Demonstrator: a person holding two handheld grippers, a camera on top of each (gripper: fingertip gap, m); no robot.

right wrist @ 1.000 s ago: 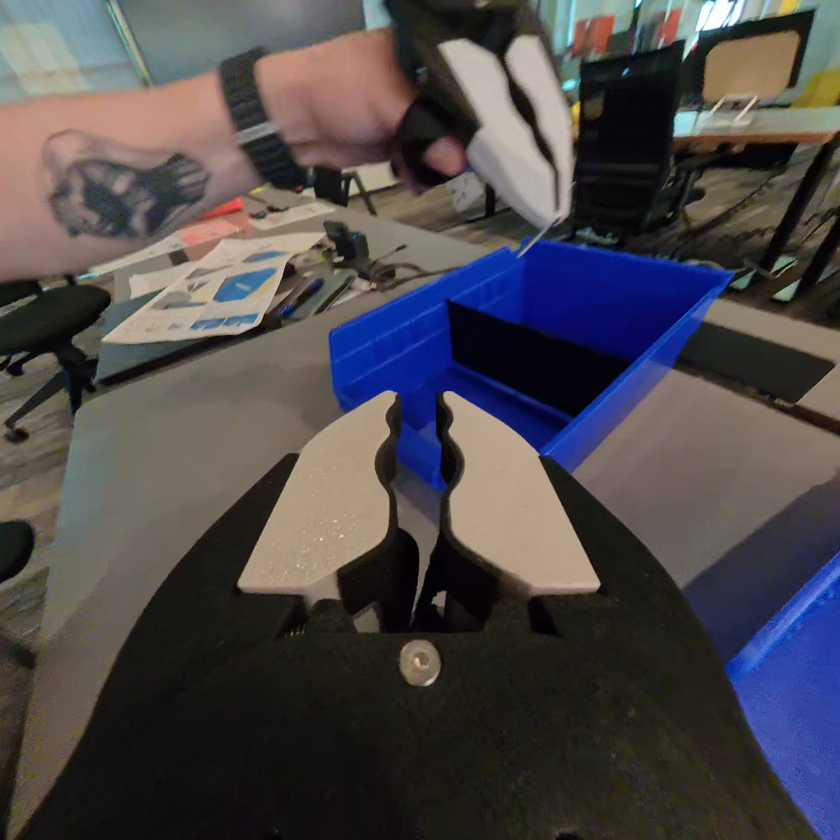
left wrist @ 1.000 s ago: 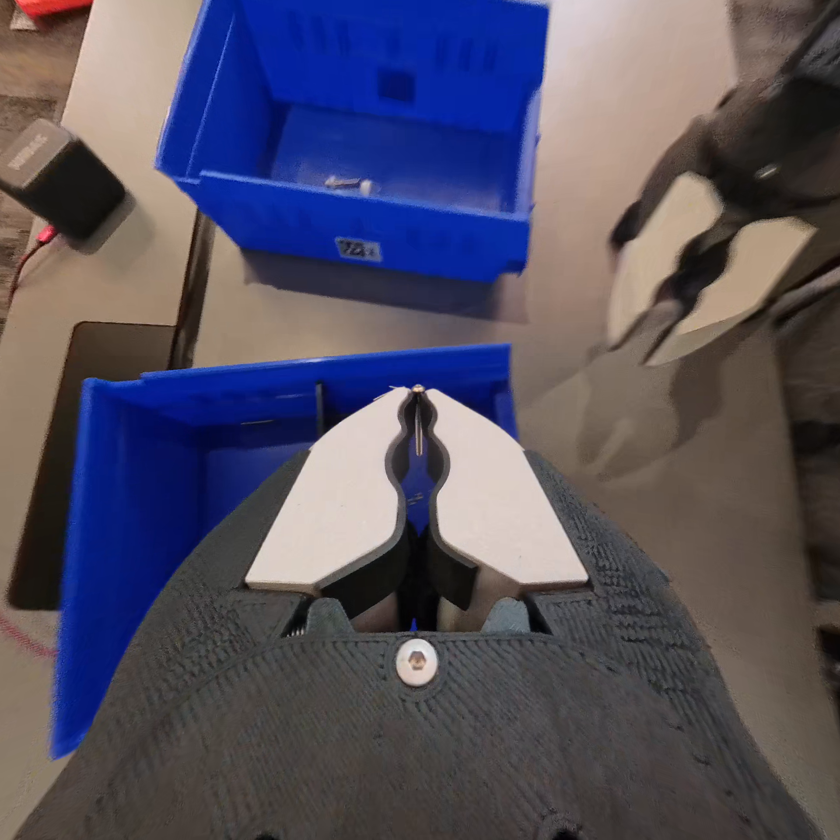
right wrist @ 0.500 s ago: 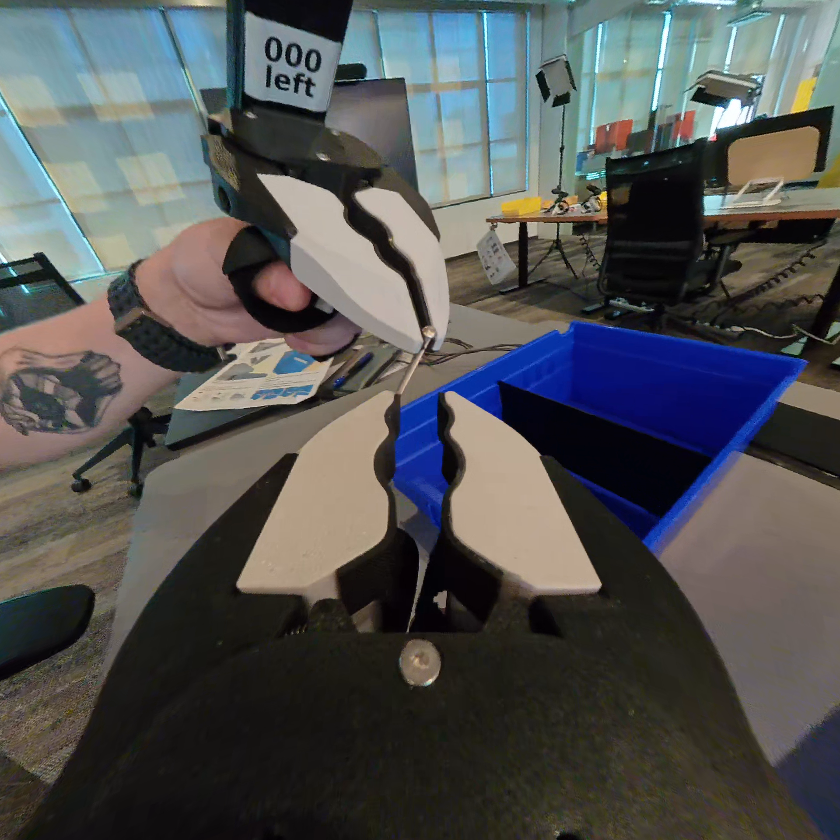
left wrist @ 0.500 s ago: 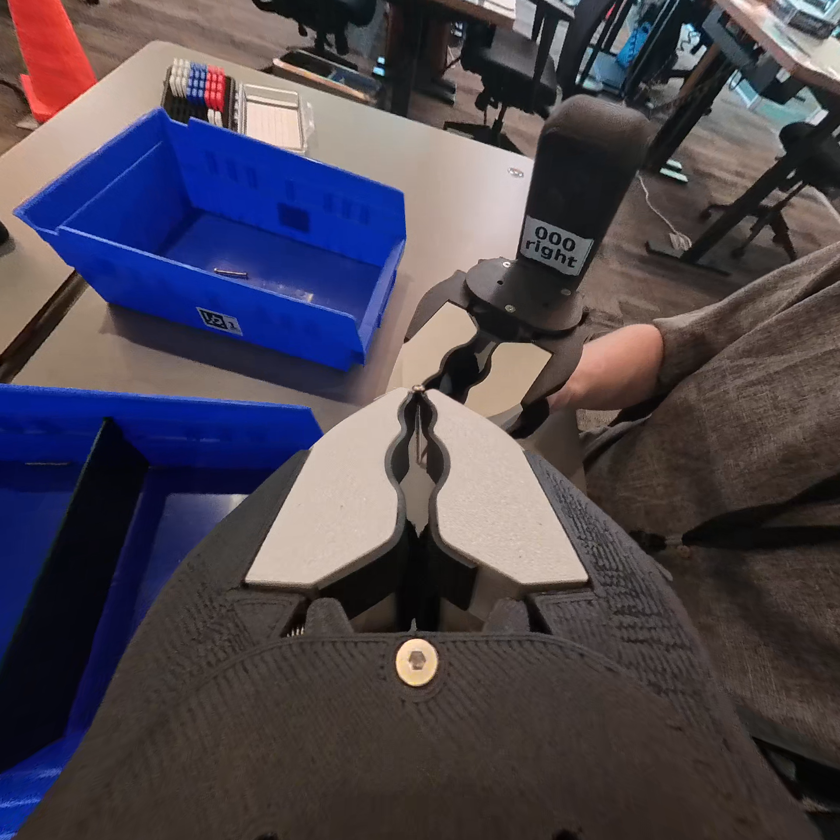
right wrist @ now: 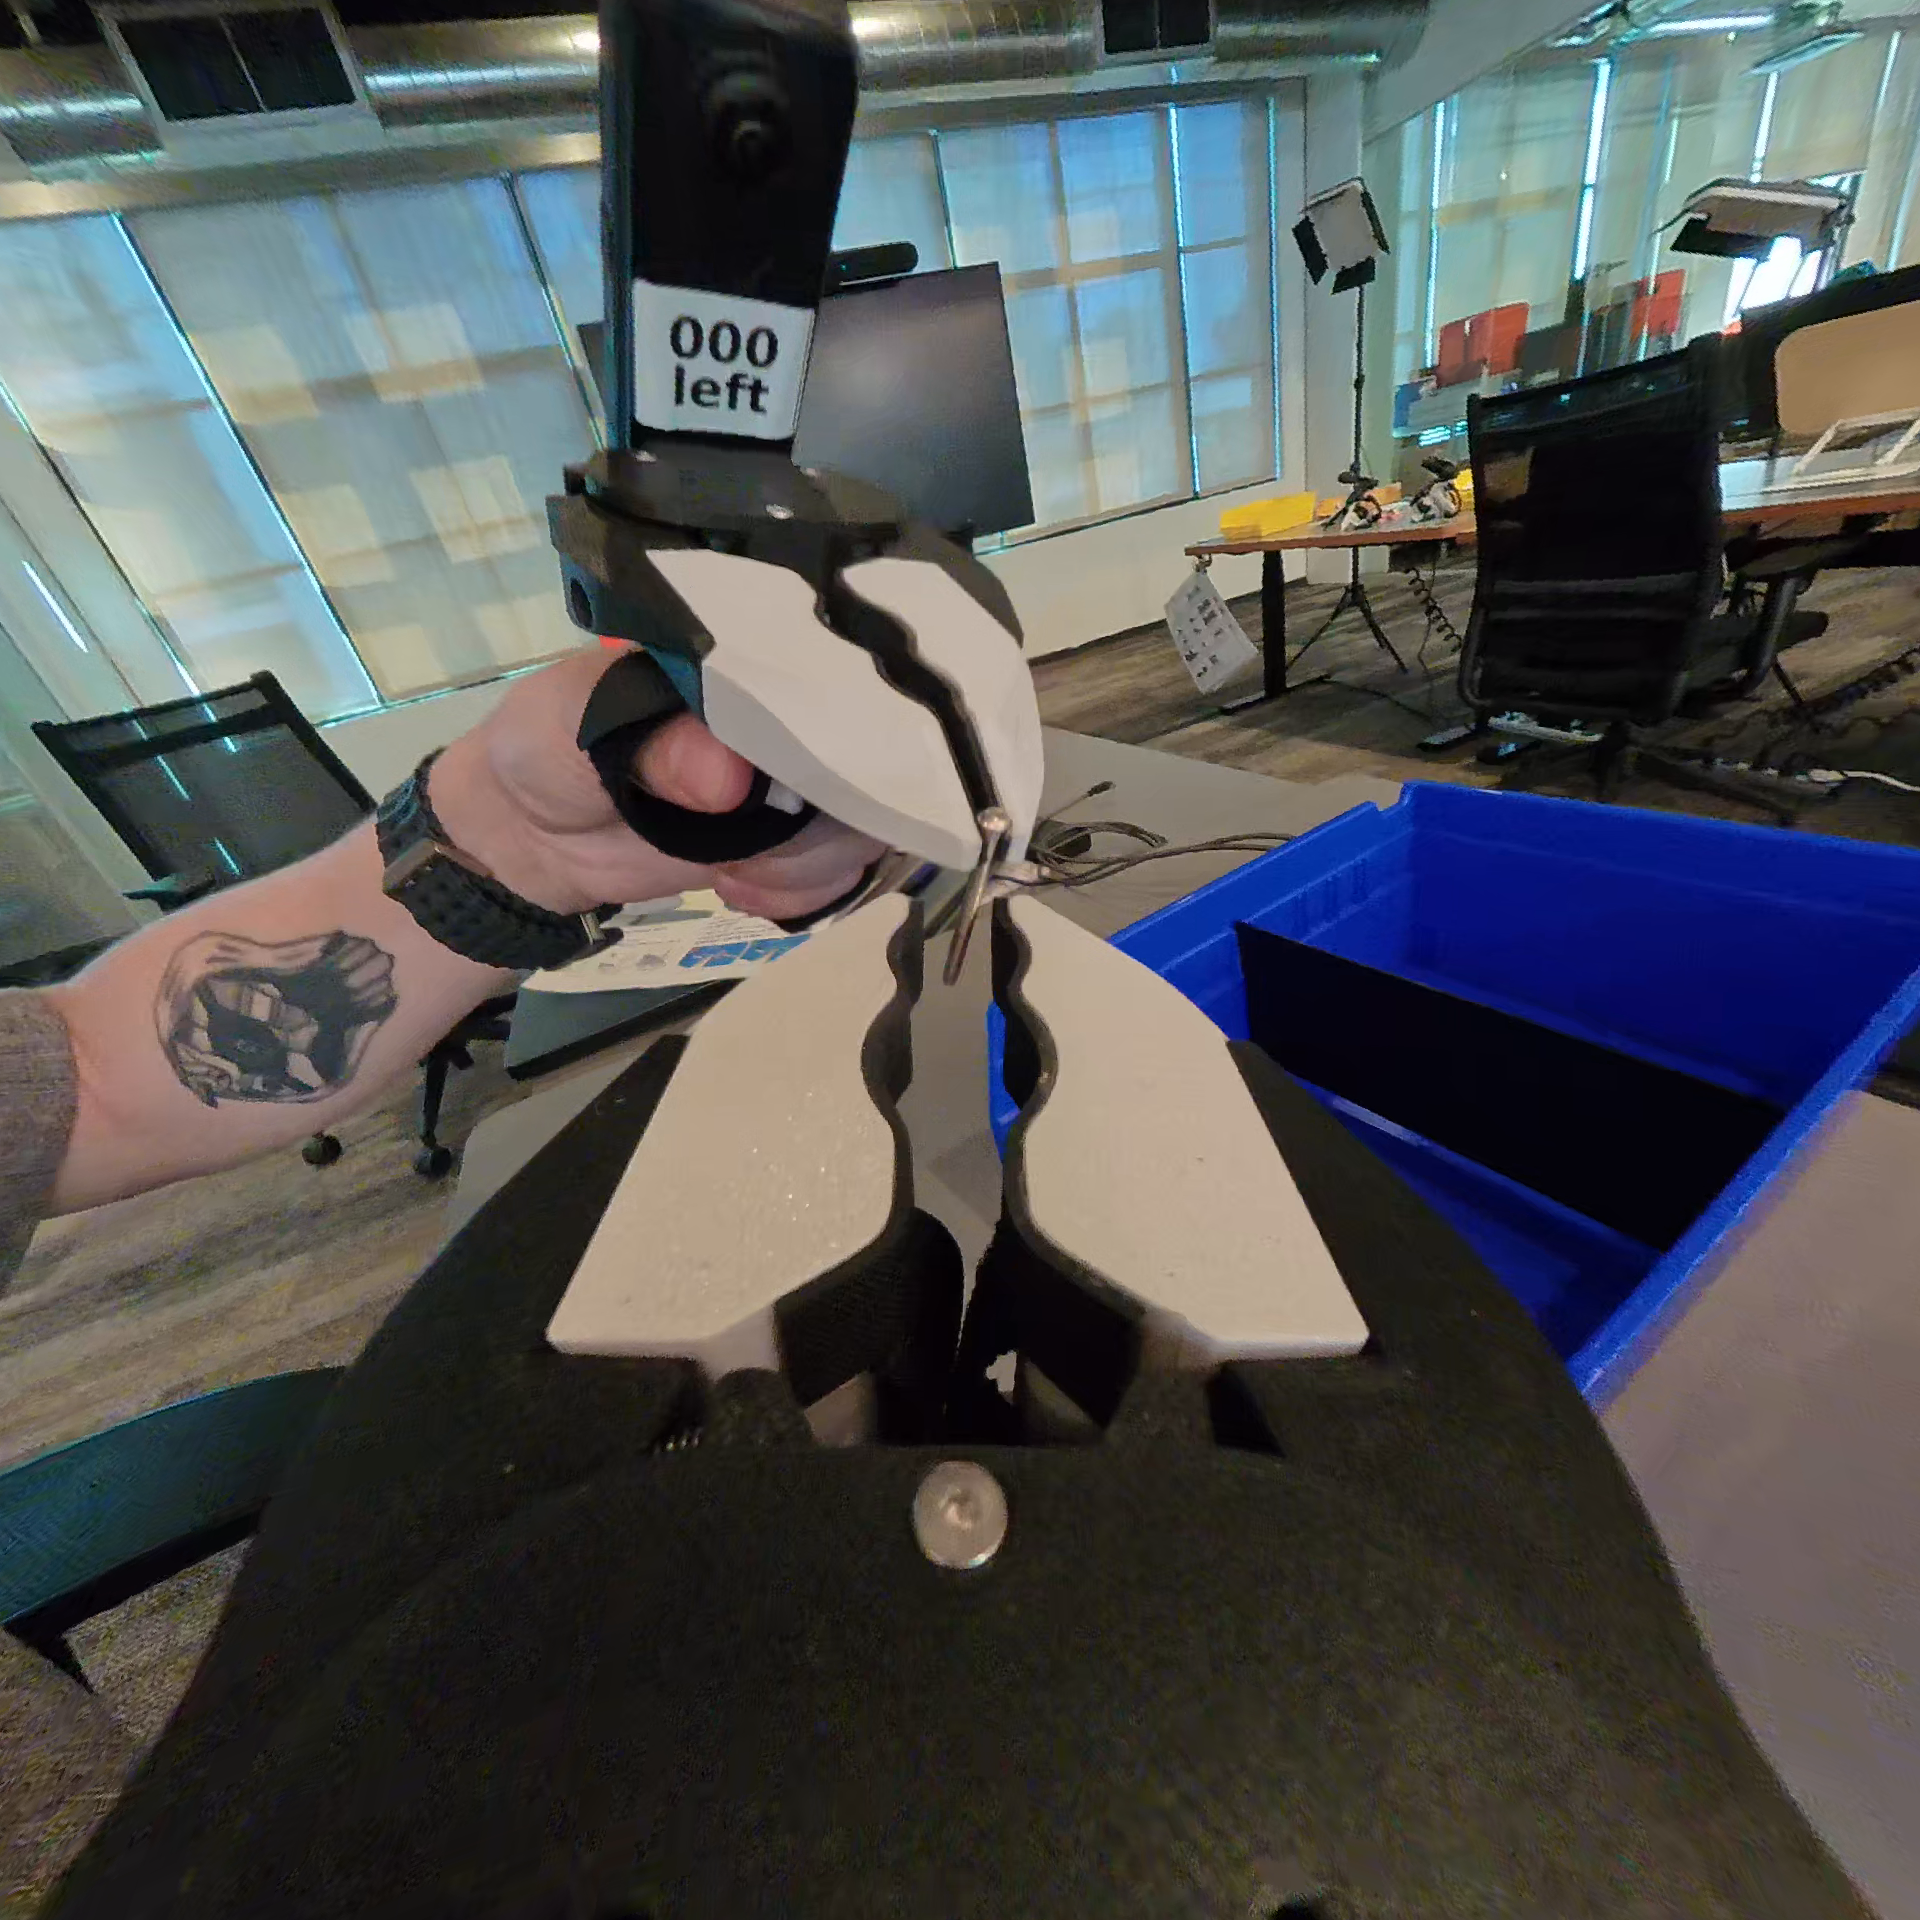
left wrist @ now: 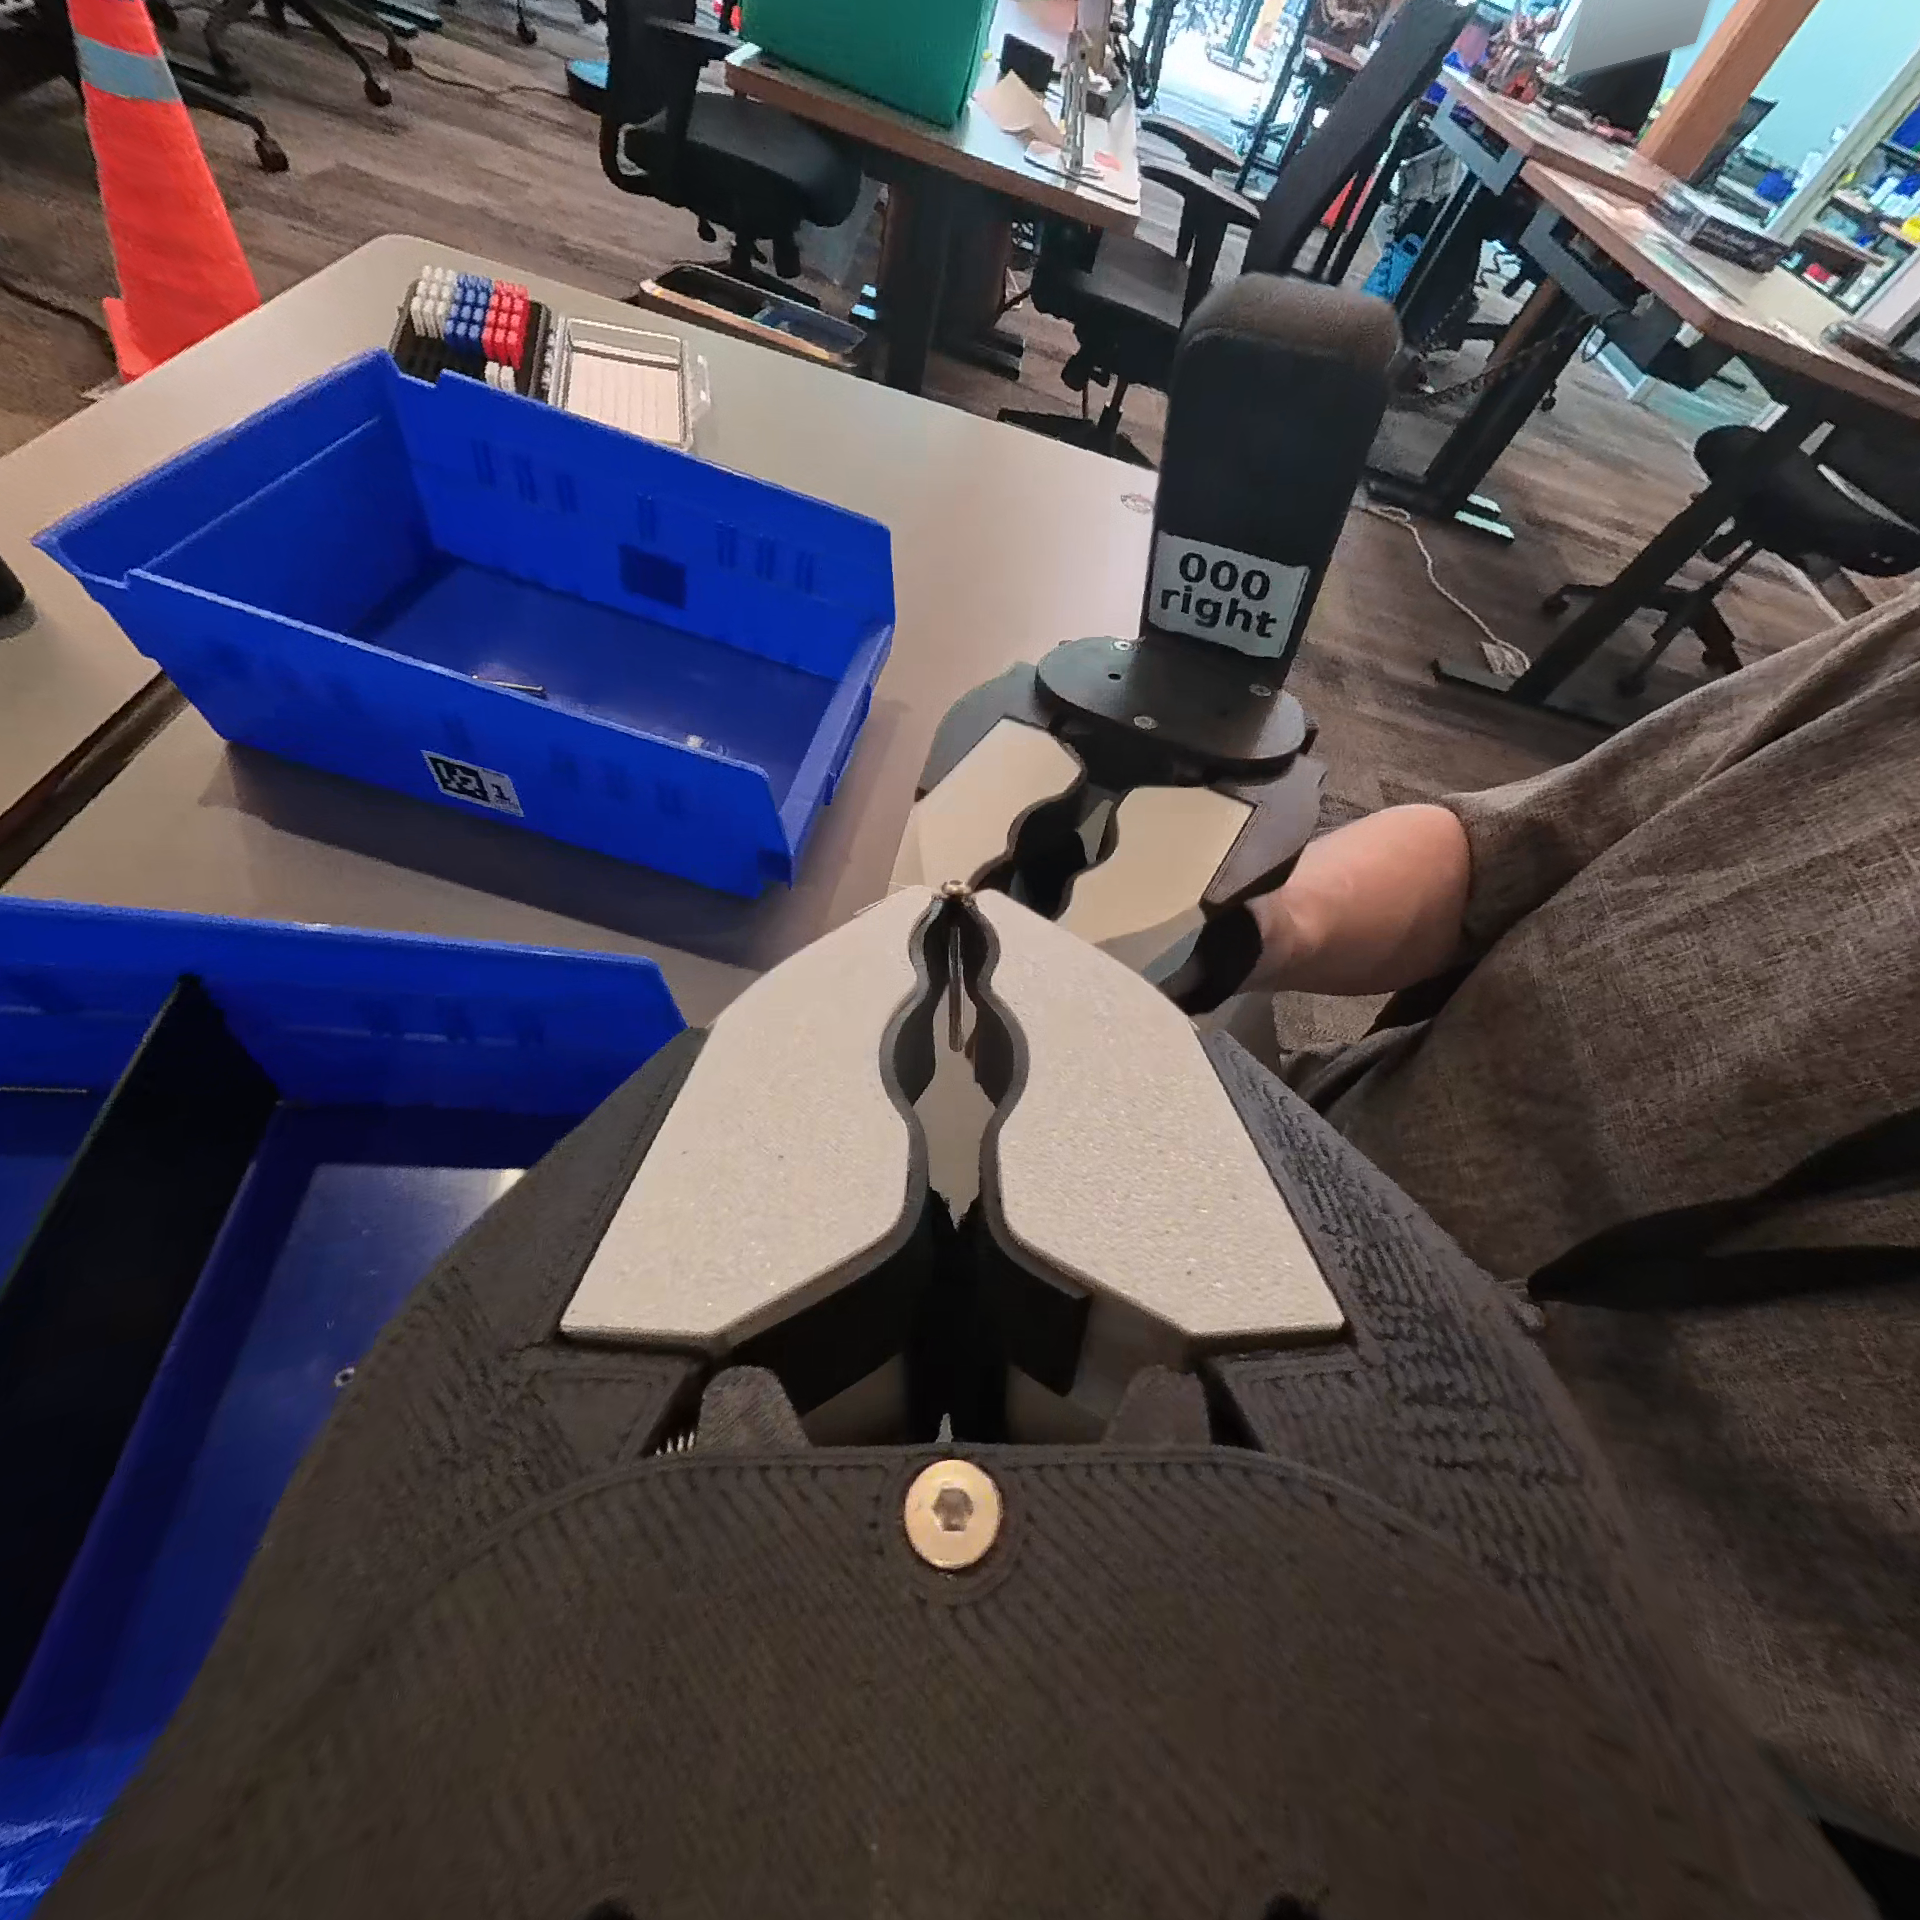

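Note:
My left gripper (left wrist: 954, 906) is shut on a thin metal screw (left wrist: 954, 987), held by its head end at the fingertips. It is raised beside a blue bin with a black divider (left wrist: 312, 966). My right gripper (right wrist: 954, 923) is open and faces the left gripper (right wrist: 987, 831) tip to tip. The screw's shaft (right wrist: 966, 904) hangs down between the right fingertips, which are not closed on it. In the left wrist view the right gripper (left wrist: 1039, 831) sits just behind the left one's tips.
A second blue bin (left wrist: 312, 686) stands farther on the grey table with a small screw (left wrist: 509, 686) in it. Behind it lie a case of coloured pieces (left wrist: 473, 312) and a clear case (left wrist: 623, 384). The divided bin (right wrist: 1621, 914) is at the right. An orange cone (left wrist: 156, 208), chairs and desks surround the table. Less than 4 cm separates the two grippers' tips.
The left gripper has lifted the screw from over the divided bin and swung toward the right gripper. The two grippers have closed in until the screw's shaft lies between the right fingertips.

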